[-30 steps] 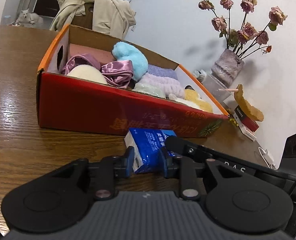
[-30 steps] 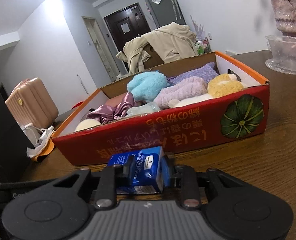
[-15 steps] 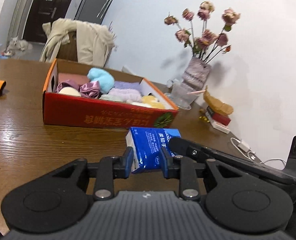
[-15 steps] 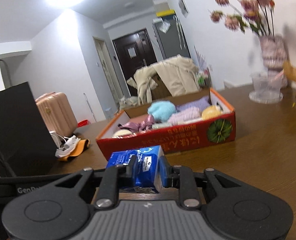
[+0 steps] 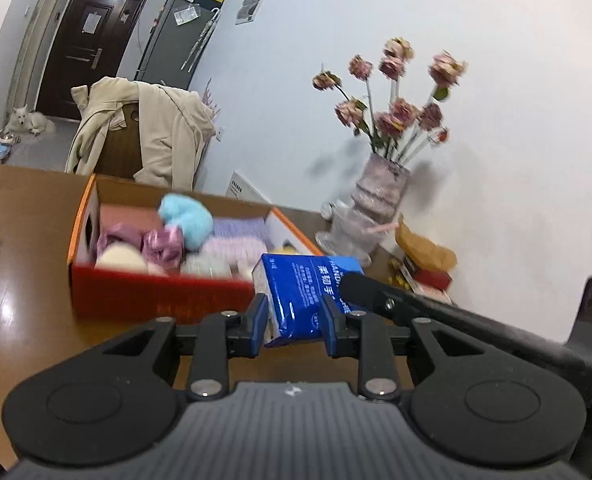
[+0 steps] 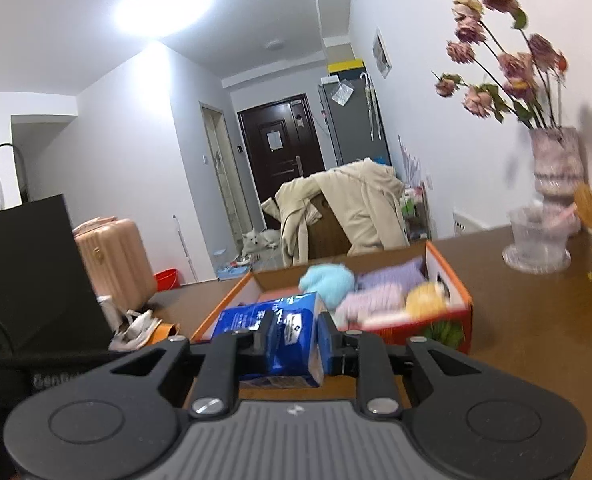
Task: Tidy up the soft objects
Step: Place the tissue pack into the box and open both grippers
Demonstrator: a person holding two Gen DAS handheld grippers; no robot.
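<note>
A blue tissue pack (image 5: 300,296) hangs in the air in front of the red cardboard box (image 5: 144,296). My left gripper (image 5: 294,312) is shut on one end of it. My right gripper (image 6: 296,340) is shut on the other end of the same tissue pack (image 6: 280,336); one of its fingers (image 5: 376,296) reaches in from the right in the left wrist view. The box (image 6: 452,280) stands on the brown table and holds several soft things: a blue fluffy one (image 5: 186,216), purple satin (image 5: 162,242), a lilac towel (image 5: 236,246), a yellow plush (image 6: 426,300).
A vase of dried roses (image 5: 376,208) and a glass dish (image 6: 536,244) stand at the table's far right by the wall. A chair draped with a beige coat (image 5: 152,136) is behind the box. A black bag (image 6: 28,280) stands at the left.
Both grippers have risen and drawn back from the box with the tissue pack held between them. The box now looks smaller and lower in both views.
</note>
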